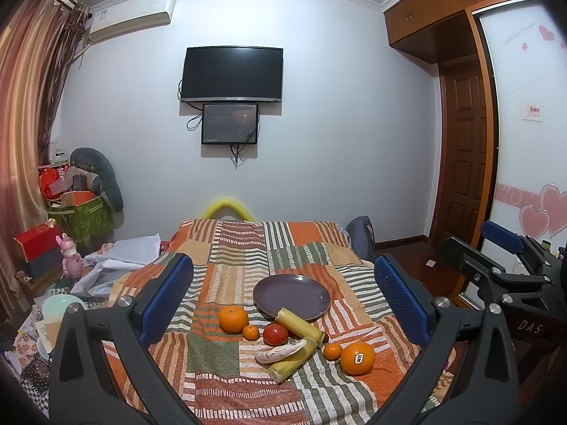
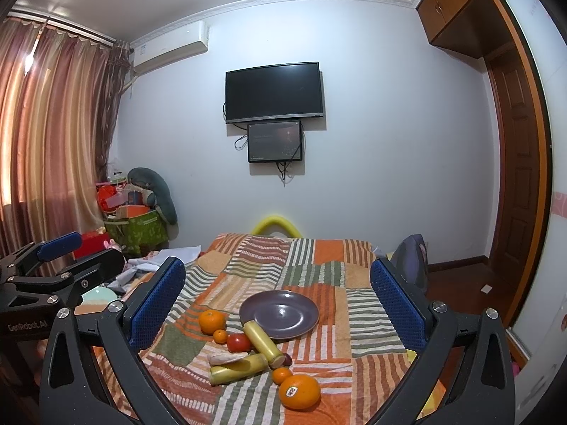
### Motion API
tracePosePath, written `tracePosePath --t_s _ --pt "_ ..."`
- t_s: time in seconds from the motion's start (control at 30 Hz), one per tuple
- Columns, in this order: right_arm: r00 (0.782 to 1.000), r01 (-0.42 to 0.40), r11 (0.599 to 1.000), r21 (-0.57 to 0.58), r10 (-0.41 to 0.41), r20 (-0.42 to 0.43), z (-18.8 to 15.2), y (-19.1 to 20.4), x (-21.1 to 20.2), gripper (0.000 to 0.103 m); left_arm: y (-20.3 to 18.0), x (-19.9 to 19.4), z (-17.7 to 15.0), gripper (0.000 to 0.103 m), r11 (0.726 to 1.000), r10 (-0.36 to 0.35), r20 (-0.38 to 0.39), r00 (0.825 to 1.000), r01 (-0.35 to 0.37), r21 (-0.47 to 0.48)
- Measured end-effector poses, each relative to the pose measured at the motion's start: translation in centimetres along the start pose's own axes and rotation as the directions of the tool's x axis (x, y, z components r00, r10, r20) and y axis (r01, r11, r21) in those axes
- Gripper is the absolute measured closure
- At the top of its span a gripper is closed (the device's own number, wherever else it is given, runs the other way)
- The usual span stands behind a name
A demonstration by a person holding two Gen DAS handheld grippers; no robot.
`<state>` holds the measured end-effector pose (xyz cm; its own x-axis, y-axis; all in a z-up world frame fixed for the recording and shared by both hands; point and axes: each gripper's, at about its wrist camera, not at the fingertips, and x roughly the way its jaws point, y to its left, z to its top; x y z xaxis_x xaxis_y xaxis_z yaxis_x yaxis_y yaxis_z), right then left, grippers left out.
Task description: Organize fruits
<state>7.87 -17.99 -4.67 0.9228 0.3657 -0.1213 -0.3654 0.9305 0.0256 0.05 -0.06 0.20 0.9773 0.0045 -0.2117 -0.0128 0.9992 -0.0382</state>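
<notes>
Room: a bedroom with a pale wall, a dark television [image 1: 232,73] mounted on it, a smaller screen [image 1: 229,124] just below, striped curtains [image 1: 26,106] on the left and a wooden wardrobe [image 1: 457,10] on the right.
Surface: a bed [image 1: 226,248] under a patchwork cover of orange, green and white stripes carries everything.
Left hand-held gripper [image 1: 283,294]: held level above the near end of the bed, looking along it toward the wall; its blue-padded fingers [image 1: 166,301] stand wide apart with nothing between them.
Right hand-held gripper [image 2: 280,304]: alongside the left one, same level pose, fingers wide apart and holding nothing; in the left view it shows at the right edge [image 1: 503,251].
Plate [image 1: 291,296]: purple, bare, mid-bed, beyond the fruit.
Upper banana piece [image 1: 300,323]: yellow, long axis running from the plate's near rim, which its far cut end overlaps, diagonally toward the near right.
Lower banana piece [image 1: 292,359]: partly peeled, long axis slanting from near left up to the right, just beside the upper piece's near end.
Tomato [image 1: 275,333]: red, touching the upper piece's left side.
Left oranges: a large orange [image 1: 233,319] with a small one [image 1: 251,332] just beside it, left of the tomato.
Right oranges: a stickered orange [image 1: 358,358] nearest the camera, a small mandarin [image 1: 332,351] against its left side.
</notes>
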Motion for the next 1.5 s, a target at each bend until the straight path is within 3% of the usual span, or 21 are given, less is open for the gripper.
tracePosePath --t_s 0.57,0.83,1.0,1.2,1.33,1.5 --pt "1.000 0.008 1.000 -0.004 -0.008 -0.009 -0.3 -0.1 0.2 0.000 -0.1 0.1 -0.2 0.000 1.000 -0.003 -0.001 1.000 0.003 0.005" --pt "0.995 0.001 1.000 -0.011 -0.002 -0.096 -1.8 -0.4 2.0 0.000 0.1 2.2 -1.3 0.000 1.000 0.007 -0.061 0.998 -0.007 0.012" --pt "0.984 0.021 0.999 -0.025 -0.025 -0.177 -3.8 -1.2 3.9 0.000 1.0 4.7 -2.9 0.000 1.000 0.008 -0.146 0.989 -0.008 0.005" --pt "0.951 0.016 0.999 -0.036 -0.026 -0.309 -6.6 -2.1 6.7 0.000 1.6 8.1 -5.3 0.001 1.000 0.014 -0.244 0.970 -0.009 0.022" --pt "0.914 0.006 1.000 -0.001 -0.005 -0.407 -8.3 -3.4 8.4 0.000 2.4 10.9 -7.3 0.015 1.000 0.018 -0.344 0.939 -0.012 0.021" --pt "0.860 0.010 1.000 0.025 0.004 -0.510 -10.7 -4.6 10.4 0.002 3.3 13.8 -9.9 0.018 1.000 -0.003 -0.442 0.897 0.004 0.002"
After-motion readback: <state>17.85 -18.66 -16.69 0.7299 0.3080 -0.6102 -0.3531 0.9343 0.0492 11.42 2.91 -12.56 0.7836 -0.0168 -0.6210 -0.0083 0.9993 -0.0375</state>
